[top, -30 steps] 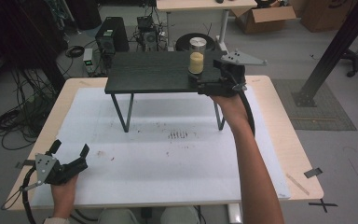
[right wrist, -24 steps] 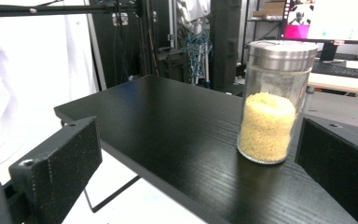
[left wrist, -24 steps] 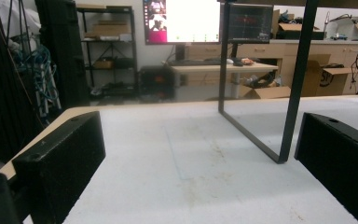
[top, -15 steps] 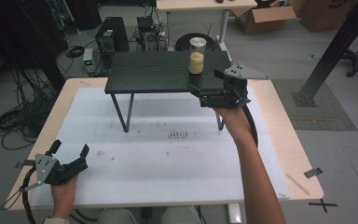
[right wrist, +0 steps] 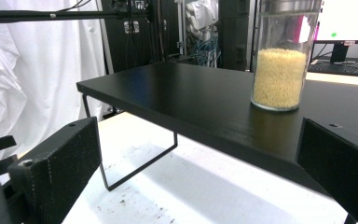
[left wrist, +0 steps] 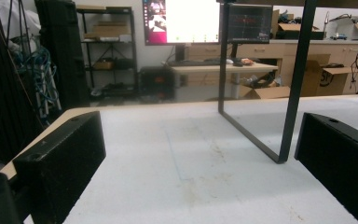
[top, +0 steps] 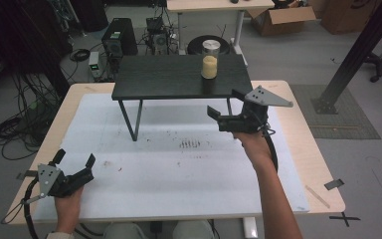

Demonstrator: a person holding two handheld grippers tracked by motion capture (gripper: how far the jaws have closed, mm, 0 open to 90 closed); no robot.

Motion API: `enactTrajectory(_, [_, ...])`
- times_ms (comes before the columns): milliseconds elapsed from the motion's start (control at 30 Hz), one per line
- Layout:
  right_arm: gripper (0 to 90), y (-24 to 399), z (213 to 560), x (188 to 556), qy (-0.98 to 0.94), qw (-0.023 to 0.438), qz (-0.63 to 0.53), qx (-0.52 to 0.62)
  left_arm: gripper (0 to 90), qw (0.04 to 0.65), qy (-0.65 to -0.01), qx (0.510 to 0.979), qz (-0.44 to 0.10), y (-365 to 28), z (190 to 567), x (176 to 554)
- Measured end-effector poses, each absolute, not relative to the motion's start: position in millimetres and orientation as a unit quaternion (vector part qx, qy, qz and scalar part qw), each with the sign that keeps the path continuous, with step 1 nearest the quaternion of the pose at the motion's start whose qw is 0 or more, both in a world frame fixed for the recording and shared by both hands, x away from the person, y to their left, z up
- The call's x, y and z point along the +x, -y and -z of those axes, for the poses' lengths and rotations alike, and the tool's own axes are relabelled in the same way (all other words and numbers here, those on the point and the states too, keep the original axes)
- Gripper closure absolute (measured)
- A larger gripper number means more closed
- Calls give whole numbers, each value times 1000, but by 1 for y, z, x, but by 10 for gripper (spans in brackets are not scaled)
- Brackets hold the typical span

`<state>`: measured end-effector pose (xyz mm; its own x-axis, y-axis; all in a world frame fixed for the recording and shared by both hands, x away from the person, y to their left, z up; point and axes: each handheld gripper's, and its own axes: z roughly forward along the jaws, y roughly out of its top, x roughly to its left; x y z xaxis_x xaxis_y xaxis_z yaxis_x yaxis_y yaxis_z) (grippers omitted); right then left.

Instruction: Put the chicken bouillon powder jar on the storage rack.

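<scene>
The right gripper [top: 225, 108], jaws spread and empty, had drawn back from the jar [top: 209, 59] (left standing beyond its fingertips); the left gripper [top: 74, 160] rested open.

Your high view looks forward and down on the whole white table [top: 179, 164]. Your left gripper view sits low at the near left corner, facing far across it toward the black shelf's leg [left wrist: 289, 93]. Your right gripper view looks close along the shelf [right wrist: 191, 102] (both share that shelf).
</scene>
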<state>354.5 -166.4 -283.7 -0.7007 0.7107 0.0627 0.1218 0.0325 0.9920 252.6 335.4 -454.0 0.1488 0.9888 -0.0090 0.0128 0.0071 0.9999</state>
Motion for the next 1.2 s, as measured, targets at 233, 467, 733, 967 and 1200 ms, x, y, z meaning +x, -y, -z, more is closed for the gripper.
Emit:
enactTrajectory(233, [1,173,299,343,-673,237,-631,304,22,535,-467,537,-456,-335,454,253])
enactTrajectory(467, [1,179,318,336,-671,236,-633,306,22,535,-467,537,-456,-335,454,253])
enactTrajectory(733, [1,186,338,329,-665,240,-636,309,22,534,-467,537,-456,-335,454,253])
enactTrajectory(967, [1,191,357,322,-661,241,-638,313,23,534,-467,537,-456,-335,454,253])
enactTrajectory(1200, [1,195,378,317,-658,238,-637,323,22,534,-467,536,-457,-335,454,253])
